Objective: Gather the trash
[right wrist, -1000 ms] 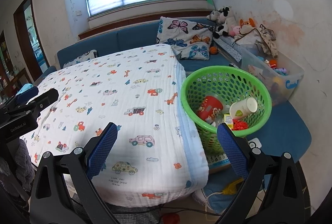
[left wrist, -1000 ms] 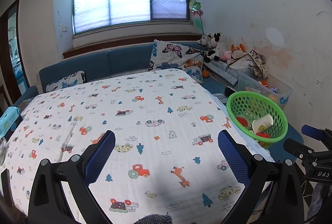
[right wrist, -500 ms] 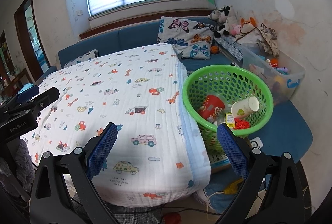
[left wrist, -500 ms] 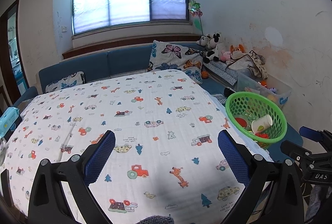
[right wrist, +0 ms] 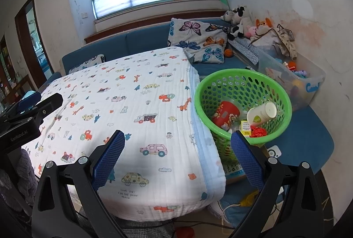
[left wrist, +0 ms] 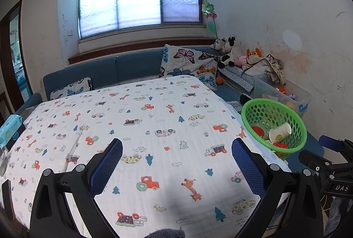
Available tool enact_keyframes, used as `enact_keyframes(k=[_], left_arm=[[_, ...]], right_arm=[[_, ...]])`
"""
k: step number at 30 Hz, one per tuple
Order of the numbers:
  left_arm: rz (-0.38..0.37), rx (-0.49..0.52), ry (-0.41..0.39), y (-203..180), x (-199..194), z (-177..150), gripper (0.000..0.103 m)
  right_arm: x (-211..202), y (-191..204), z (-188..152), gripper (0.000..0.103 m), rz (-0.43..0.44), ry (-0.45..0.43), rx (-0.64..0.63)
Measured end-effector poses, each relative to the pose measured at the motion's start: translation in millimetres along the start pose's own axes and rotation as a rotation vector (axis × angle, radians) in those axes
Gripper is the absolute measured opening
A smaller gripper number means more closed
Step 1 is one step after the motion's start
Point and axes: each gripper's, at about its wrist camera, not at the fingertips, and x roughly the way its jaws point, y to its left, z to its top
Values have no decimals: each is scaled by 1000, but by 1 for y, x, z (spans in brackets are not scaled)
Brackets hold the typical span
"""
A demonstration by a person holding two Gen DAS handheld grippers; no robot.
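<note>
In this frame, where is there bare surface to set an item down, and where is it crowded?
The white cartoon-print cloth covering the table is bare from the blue sofa back to both open grippers, left and right. The green perforated basket is crowded: red can, white cup, red scraps. A blue wipes pack sits at the left edge.

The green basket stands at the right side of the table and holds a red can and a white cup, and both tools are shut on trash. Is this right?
Not quite. The green basket does stand right of the table with the red can and white cup inside, but both wrist views show the left tool and right tool open and empty.
</note>
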Motion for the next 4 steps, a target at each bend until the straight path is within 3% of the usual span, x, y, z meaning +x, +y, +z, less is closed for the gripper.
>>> enact_keyframes(k=[4], left_arm=[[4, 5, 2, -1, 1, -1, 96]], right_arm=[[1, 0, 0, 96, 3, 1, 6]])
